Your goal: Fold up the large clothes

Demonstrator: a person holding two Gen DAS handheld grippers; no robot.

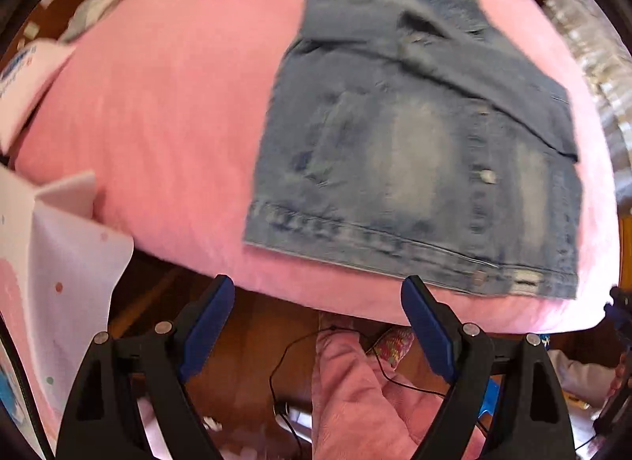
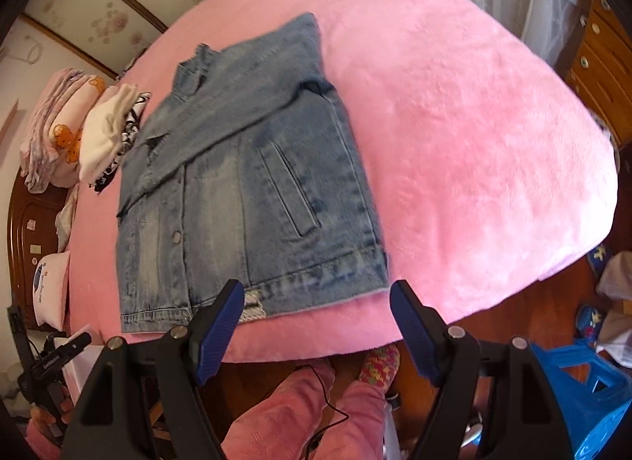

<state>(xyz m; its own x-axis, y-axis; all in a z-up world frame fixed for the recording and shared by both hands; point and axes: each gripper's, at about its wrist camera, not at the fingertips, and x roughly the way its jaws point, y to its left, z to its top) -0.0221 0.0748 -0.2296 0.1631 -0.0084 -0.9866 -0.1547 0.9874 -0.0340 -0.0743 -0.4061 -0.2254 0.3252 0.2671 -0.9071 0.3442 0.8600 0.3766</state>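
Note:
A faded blue denim jacket lies flat on the pink bed cover, front up, with a sleeve folded across its chest. It also shows in the right wrist view on the same cover. My left gripper is open and empty, held off the near bed edge, just short of the jacket's hem. My right gripper is open and empty, its left fingertip over the hem at the near edge. The left gripper shows at the far left of the right wrist view.
A stack of folded clothes and pillows lie at the head of the bed. White spotted fabric hangs at the left. The person's pink-trousered legs, a black cable and a blue plastic stool are below on the wooden floor.

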